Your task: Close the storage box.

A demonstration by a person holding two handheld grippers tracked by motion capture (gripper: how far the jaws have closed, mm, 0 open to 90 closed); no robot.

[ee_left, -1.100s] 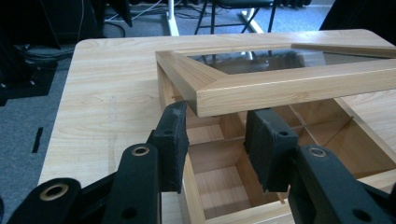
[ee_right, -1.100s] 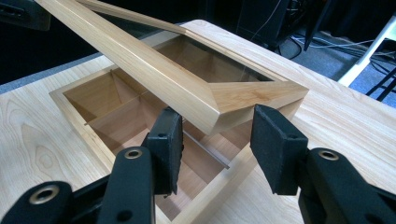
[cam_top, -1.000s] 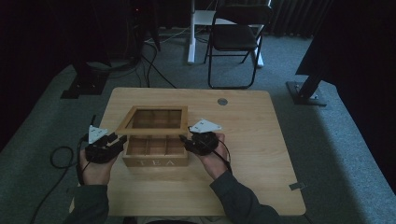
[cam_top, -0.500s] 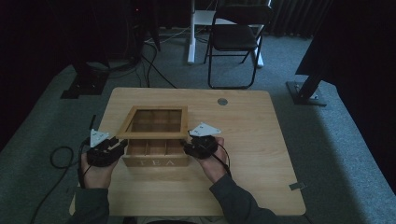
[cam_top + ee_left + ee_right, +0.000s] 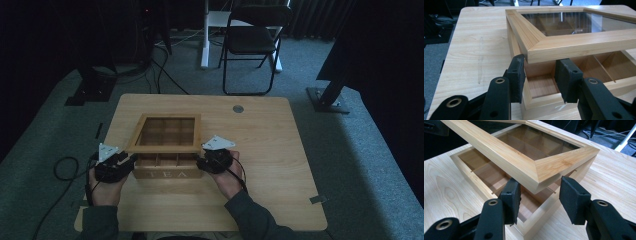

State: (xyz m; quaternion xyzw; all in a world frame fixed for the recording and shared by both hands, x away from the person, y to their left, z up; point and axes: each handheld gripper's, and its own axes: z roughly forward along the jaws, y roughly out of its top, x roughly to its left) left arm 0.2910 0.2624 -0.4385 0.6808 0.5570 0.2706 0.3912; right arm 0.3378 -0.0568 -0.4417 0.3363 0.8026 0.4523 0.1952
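Observation:
A wooden tea box [image 5: 167, 173] marked TEA stands on the table. Its glass-paned lid [image 5: 165, 148] is tilted up at the front over the empty compartments. My left gripper [image 5: 131, 160] is at the lid's front left corner. In the left gripper view the lid [image 5: 574, 45] has that corner between my left gripper's [image 5: 540, 75] pads, above the box wall [image 5: 544, 105]. My right gripper [image 5: 200, 161] holds the front right corner. In the right gripper view the lid [image 5: 506, 157] sits wedged between my right gripper's [image 5: 540, 195] pads, which have just been opening slightly.
The light wooden table [image 5: 270, 150] has a round grommet [image 5: 238, 108] near its far edge. A folding chair [image 5: 252, 40] stands behind the table. Cables [image 5: 62, 167] lie on the floor at the left, and a stand's base [image 5: 327, 97] is at the right.

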